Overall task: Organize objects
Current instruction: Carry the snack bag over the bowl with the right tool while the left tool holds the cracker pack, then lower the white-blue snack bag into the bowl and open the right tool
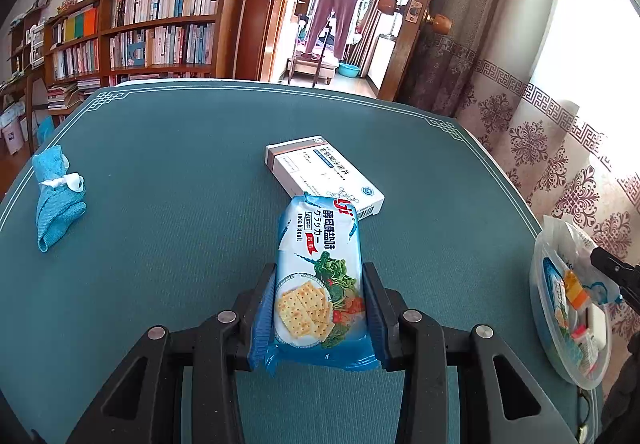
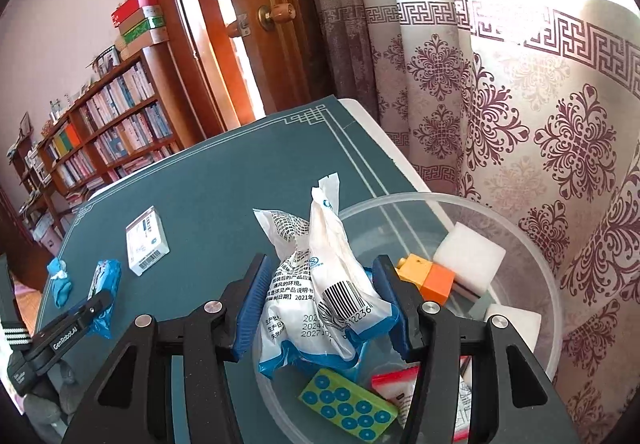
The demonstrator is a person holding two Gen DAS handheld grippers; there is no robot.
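- Two claws show, one per hand. The left claw (image 1: 319,308) is clamped on the near end of a light-blue plastic packet of soda crackers (image 1: 318,276), blue pads pressed to both long sides.
- That cracker packet lies lengthwise on the dark green desk (image 1: 180,172), its far end touching or overlapping the near corner of a flat white cardboard medicine box (image 1: 324,174); which of the two I cannot tell.
- To the left, well apart from the packet, a crumpled blue cloth (image 1: 56,200) with a white tag sits near the desk's edge.
- The right claw (image 2: 326,300) has its blue pads at either side of a crinkled white plastic pouch with a barcode (image 2: 320,284). The right pad touches the pouch, a little gap shows at the left pad, so I cannot tell whether it grips.
- This pouch stands over the near-left rim of a round clear plastic bowl (image 2: 532,256) at the desk's right edge, beside the patterned curtain (image 2: 520,104).
- Inside the bowl: a green card with blue dots (image 2: 348,410), a red-and-white packet (image 2: 394,390), an orange and yellow block (image 2: 430,278) and white foam pieces (image 2: 468,256).
- Farther back stand a wooden door (image 2: 256,4) and a wooden bookshelf (image 1: 160,32) full of books.
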